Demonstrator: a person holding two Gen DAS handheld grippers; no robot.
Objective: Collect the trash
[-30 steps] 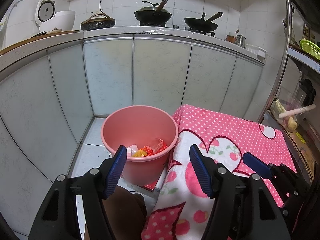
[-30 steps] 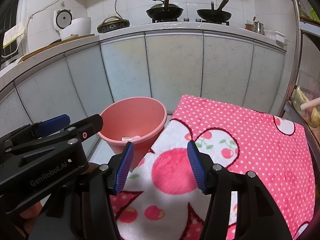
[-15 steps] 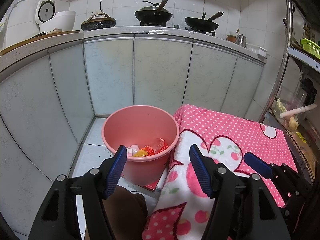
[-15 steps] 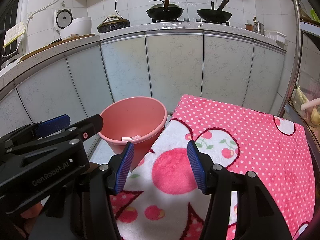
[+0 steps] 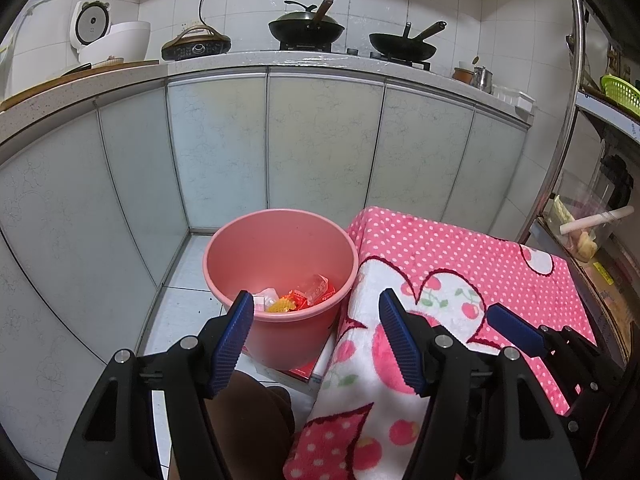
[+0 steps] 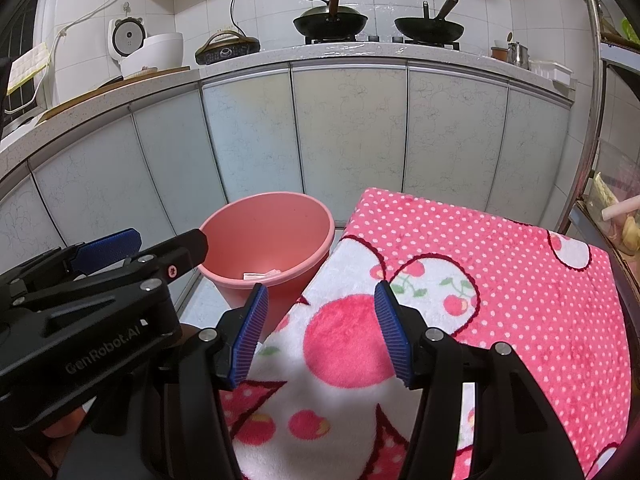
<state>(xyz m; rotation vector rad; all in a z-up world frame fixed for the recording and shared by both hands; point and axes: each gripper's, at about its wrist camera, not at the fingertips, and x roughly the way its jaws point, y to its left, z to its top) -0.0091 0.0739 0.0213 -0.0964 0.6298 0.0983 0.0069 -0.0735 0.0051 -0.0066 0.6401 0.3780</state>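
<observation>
Both grippers hang empty above the cloth and bucket.

The left gripper (image 5: 316,332) has its jaws spread with nothing between them, just over the near rim of the bucket (image 5: 224,292). The right gripper (image 6: 318,330), likewise released, hovers over the pink cloth (image 6: 500,280) beside the bucket. The trash (image 5: 298,298), orange, red and white scraps, lies in the bucket's bottom. Beyond the bucket stand pale cabinets (image 5: 320,140), with two woks (image 5: 306,30) on the counter above.
</observation>
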